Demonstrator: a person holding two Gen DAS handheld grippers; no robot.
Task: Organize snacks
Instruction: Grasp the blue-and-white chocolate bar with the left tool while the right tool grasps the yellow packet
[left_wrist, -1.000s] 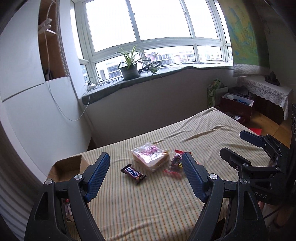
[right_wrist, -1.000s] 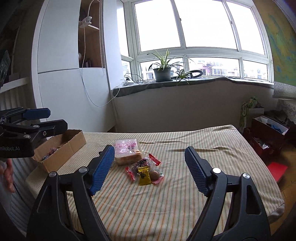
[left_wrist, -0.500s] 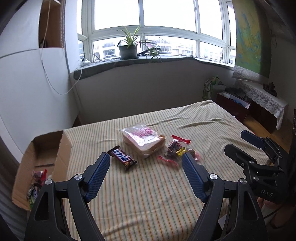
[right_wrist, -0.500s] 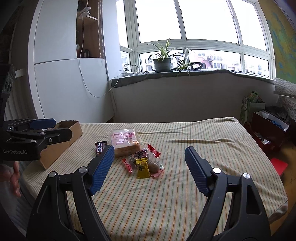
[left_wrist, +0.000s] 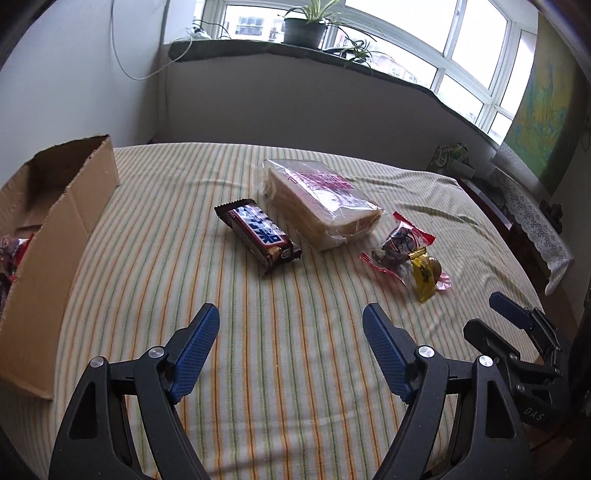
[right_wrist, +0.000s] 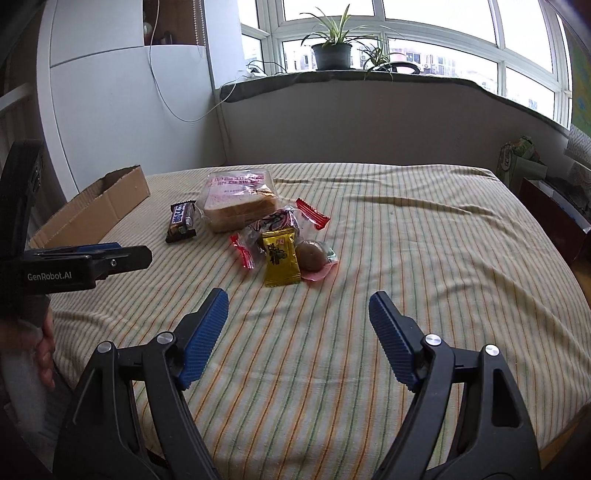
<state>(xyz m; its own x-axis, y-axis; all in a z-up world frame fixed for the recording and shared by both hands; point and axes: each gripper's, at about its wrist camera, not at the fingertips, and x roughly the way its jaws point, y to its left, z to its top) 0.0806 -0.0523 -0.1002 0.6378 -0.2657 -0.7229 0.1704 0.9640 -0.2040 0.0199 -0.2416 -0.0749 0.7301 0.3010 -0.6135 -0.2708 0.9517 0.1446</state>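
Chocolate bar (left_wrist: 260, 233) left of bagged bread (left_wrist: 321, 201), box (left_wrist: 55, 236) far left

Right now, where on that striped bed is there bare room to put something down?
Free: the cloth right of the candies, the strip between the box and the chocolate bar, and the near stretch ahead of both grippers. Crowded: the middle, where bar, bread and candies lie close together.

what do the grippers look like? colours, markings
Both alike: the left gripper and right gripper have black plastic frames with triangular cutouts, silver rivets and ribbed blue fingers. Side on, the left body reads "GenRobot.AI" in white; the right's shows "DAS". No cables visible. A bare hand holds the left.
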